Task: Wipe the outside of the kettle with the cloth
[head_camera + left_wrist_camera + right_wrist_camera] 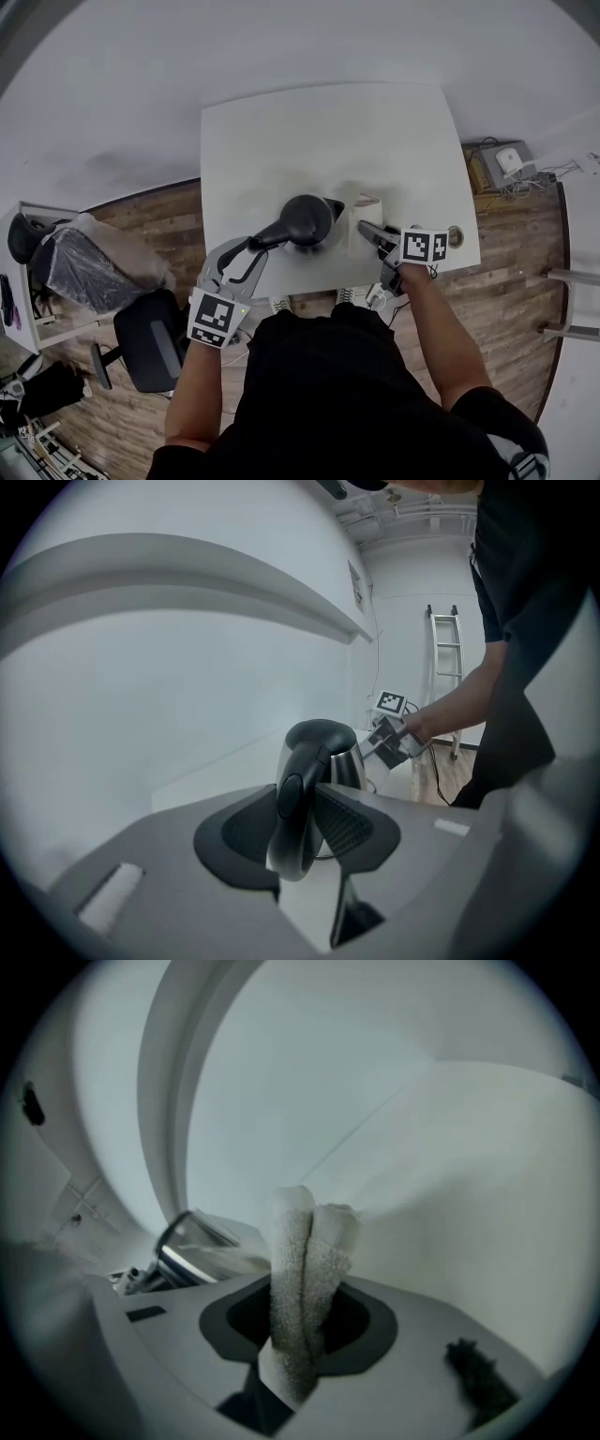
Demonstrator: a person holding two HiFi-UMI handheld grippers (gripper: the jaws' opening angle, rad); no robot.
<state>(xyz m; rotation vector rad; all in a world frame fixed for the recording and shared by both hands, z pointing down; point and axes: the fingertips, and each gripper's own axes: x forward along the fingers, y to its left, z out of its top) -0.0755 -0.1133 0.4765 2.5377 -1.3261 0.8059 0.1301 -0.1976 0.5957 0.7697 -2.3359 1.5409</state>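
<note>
Left tool [302, 829] is clamped on the handle [292, 803], I'd guess so the kettle [309, 219] can't slide around the tabletop [281, 141]. Right tool [302, 1340] pinches the folded cloth [302, 1260], just beside the kettle's body, looks ready to wipe.

Black lid and handle on the kettle [307, 220], body bright reflective steel; cloth [302, 1269] white with a looped terry nap. Plain white table [309, 131], floor [506, 253] of brown wood planks, shirt [319, 375] black, chair [150, 342] black as well. Both the left gripper [248, 248] and right gripper [370, 230] pale grey, black lining inside the jaws, each cube [214, 319] carrying black-and-white square markers.
</note>
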